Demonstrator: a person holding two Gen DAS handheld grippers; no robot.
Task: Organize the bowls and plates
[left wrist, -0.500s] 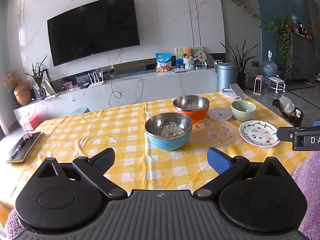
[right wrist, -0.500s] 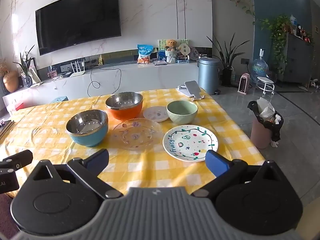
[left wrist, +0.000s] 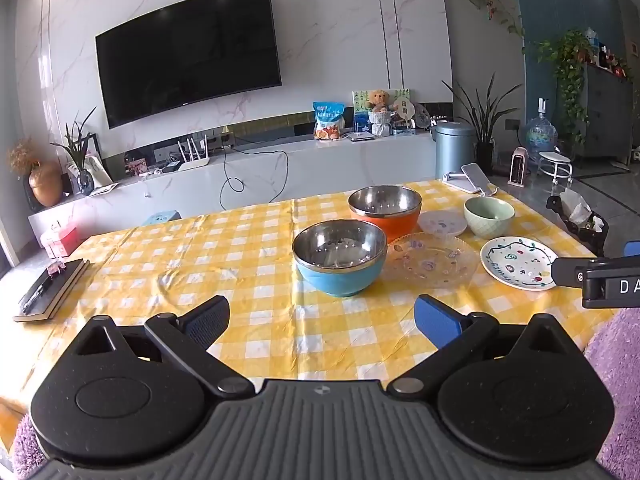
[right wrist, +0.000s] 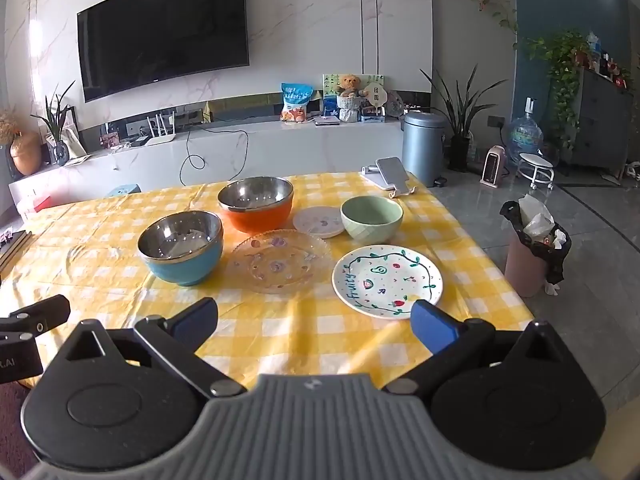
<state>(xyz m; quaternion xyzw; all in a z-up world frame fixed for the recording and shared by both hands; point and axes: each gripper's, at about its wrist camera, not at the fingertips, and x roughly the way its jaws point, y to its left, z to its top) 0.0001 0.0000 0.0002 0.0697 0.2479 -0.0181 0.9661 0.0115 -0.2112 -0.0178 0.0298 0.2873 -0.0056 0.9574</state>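
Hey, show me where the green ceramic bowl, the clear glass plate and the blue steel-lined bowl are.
Green ceramic bowl [right wrist: 371,222]: right wrist view, on its outer wall.
Clear glass plate [right wrist: 278,262]: right wrist view, on its centre.
Blue steel-lined bowl [left wrist: 338,276]: left wrist view, on its blue outer wall.

Left wrist view: scene sits marginally lower in frame than half a second back; the blue bowl [left wrist: 339,263] and orange bowl [left wrist: 385,212] have dropped a touch. Slight upward tilt or lift of the left gripper [left wrist: 322,318].

Right wrist view: the painted plate [right wrist: 387,280] has slid a little left and its near rim now comes closer to the right gripper [right wrist: 314,322]. Small drift to the right and forward.
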